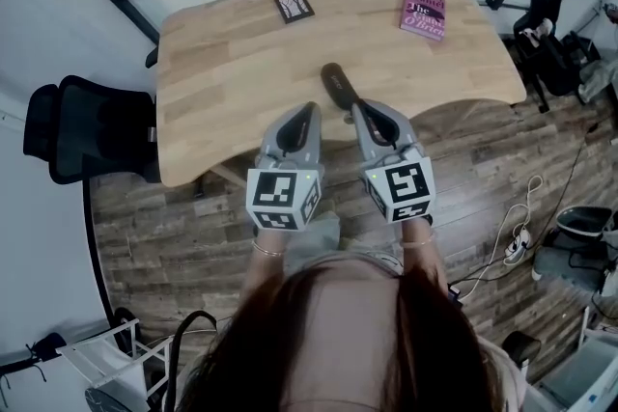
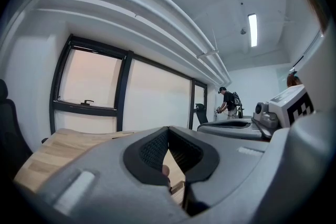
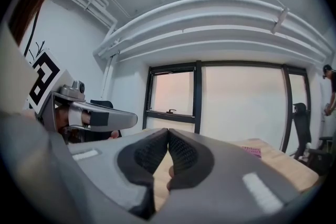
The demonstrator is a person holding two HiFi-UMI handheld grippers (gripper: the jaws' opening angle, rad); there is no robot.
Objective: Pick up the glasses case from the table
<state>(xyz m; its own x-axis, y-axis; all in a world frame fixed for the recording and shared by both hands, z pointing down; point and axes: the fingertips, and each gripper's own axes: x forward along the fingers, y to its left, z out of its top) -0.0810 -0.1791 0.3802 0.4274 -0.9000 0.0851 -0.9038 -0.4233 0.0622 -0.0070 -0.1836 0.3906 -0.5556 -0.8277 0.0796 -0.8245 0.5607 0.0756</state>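
**Two clenched grippers, one closed case just ahead of them**

Both of your tools are shut with nothing in them. Your left gripper (image 1: 310,108) has its jaws pressed together at the tips, and its own view shows only bare wood through the small gap below the pads. Your right gripper (image 1: 358,108) is the same: its ribbed pads meet at the top and hold nothing. Both point level over the near edge of the table (image 1: 222,82), side by side and close to each other, with their marker cubes toward you.

The glasses case (image 1: 338,84) lies on the table just ahead of the tips. It is a dark, long shape, angled so that its near end comes up to your right gripper's tip and its far end sits ahead of the gap between the two tools. From the head view you cannot tell whether the right tip touches it. Neither gripper view shows the case. It is closed, so whatever is inside is hidden.

Further ahead and to the right of your right gripper, well apart from the case, a pink book (image 1: 424,12) lies flat near the far edge. Straight ahead of your left gripper, also near the far edge, is a small black square card (image 1: 294,6). A black chair (image 1: 72,125) stands off to the left of your left gripper, beside the table
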